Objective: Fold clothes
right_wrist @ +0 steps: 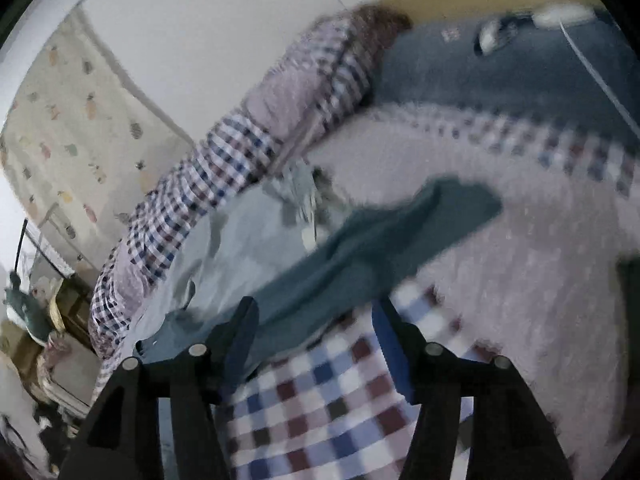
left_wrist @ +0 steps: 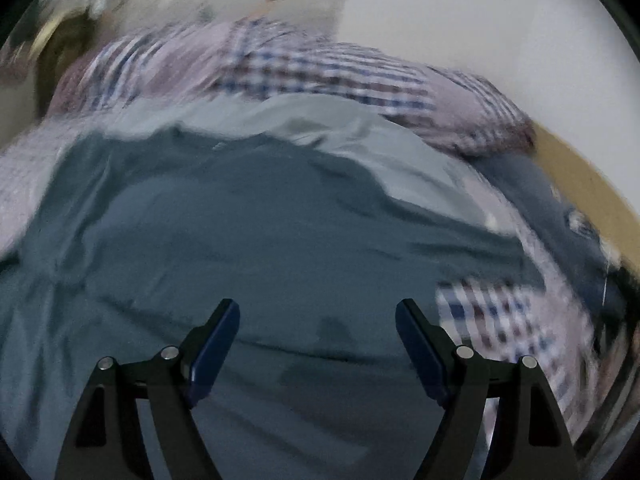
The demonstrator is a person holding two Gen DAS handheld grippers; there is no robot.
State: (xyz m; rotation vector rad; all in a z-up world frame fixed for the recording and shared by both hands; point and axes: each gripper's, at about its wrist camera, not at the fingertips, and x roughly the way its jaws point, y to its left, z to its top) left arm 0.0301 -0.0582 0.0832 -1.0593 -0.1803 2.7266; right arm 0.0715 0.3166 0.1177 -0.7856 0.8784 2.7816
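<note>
While both views are motion-blurred, the layout reads fine. Left tongs (left_wrist: 318, 312) are spread wide, nothing between the pads, hovering over the dark teal cotton garment (left_wrist: 256, 240), which lies rumpled straight ahead of and under them on the bed. Pale grey-blue cloth (left_wrist: 320, 120) sits just beyond the teal one; rolled checked quilt in white, blue and maroon (left_wrist: 312, 68) runs across behind that. Right tongs (right_wrist: 316, 308) are also spread, empty. Teal garment (right_wrist: 360, 248) stretches from between their tips away to the upper right, a sleeve-like end lying on the pinkish fuzzy blanket (right_wrist: 520, 272). Checked fabric is directly below these tongs. Dark blue pillow (right_wrist: 500, 68) is far ahead-right, well apart.
</note>
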